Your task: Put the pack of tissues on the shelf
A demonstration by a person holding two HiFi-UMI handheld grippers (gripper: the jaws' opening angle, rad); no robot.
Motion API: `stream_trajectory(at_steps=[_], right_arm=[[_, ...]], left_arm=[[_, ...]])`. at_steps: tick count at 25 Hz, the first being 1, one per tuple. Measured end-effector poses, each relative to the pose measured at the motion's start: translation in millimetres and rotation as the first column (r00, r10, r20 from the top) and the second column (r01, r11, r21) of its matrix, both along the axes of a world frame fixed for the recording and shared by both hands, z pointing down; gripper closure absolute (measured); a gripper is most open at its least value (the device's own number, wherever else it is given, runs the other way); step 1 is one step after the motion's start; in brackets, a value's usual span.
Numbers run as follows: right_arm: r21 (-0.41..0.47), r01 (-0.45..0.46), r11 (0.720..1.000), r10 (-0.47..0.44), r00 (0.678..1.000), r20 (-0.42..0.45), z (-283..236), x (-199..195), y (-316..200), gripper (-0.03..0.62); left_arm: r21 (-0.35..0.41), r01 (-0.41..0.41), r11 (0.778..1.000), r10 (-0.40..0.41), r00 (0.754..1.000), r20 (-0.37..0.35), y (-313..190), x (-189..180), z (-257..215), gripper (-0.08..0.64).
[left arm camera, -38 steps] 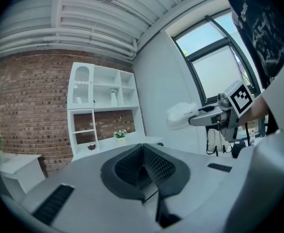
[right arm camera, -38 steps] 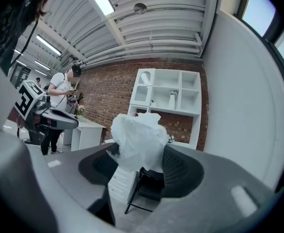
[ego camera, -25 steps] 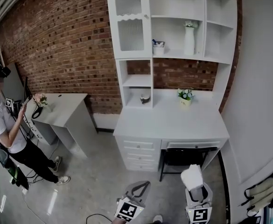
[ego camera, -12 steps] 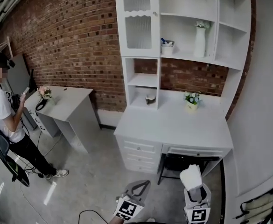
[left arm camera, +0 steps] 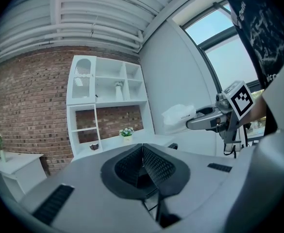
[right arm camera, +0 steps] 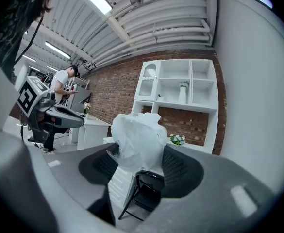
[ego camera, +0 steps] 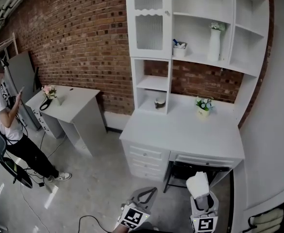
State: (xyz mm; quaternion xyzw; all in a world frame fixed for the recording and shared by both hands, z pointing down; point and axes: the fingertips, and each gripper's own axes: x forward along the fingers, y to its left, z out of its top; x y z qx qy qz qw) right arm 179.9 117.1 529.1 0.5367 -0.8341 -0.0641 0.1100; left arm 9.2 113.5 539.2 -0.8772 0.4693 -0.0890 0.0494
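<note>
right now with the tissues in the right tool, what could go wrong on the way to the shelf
1. The tissues are a soft pack, and the right tool pinches only its lower part; it may sag or slip out.
2. The shelf holds a tall vase and a cup; setting down beside them could tip the vase.
3. Reaching over the desk could brush the flowers.
</note>
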Motion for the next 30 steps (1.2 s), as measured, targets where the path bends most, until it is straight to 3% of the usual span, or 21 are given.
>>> stream_trajectory(at_steps=[16,30], right_arm=[[-0.011,0.004,1.000,-0.004,1.000,0.013,5,-4,-21,0.341],[-0.023,-0.048,0.999,0.048,0.999,0.009,1,-6,-99,0.341]], left_arm=[[-0.007,0.009,1.000,-0.009,1.000,-0.010,-21,-6,5,0.549],[-0.006,-0.034,0.999,0.034,0.999,-0.012,-110,-12,2,0.549]])
